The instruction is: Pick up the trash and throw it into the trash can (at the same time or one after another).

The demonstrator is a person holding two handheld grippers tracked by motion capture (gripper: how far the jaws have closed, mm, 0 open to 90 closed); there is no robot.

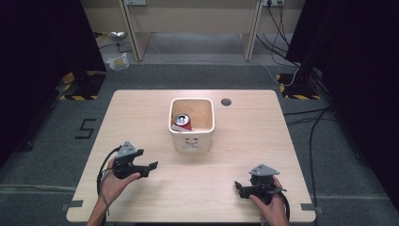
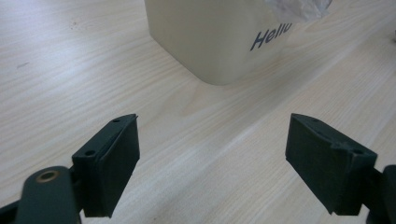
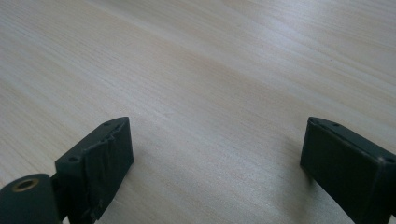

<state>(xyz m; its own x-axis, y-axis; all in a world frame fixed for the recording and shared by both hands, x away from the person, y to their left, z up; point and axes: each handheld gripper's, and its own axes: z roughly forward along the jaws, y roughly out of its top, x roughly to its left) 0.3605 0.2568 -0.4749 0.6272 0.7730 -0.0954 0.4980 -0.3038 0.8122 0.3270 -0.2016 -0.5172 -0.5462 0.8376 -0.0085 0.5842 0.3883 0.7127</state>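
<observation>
Standing mid-table (image 1: 141, 113), a cream bin (image 1: 192, 136) is seen with a red can (image 1: 182, 121) lying inside against its left wall. The left gripper (image 1: 149, 168) is held near the front left edge, jaws spread wide and empty, aimed at the bin (image 2: 210, 42), which bears "Hello" lettering. The right gripper (image 1: 240, 189) is held at the front right, jaws likewise parted over bare wood (image 3: 210, 93).

- Bin (image 2: 210, 37): top cut off by left gripper view's upper edge; printed word runs under crumpled plastic (image 2: 299, 8).
- Can (image 1: 182, 122): lower body hidden by bin wall; label too small to read.
</observation>
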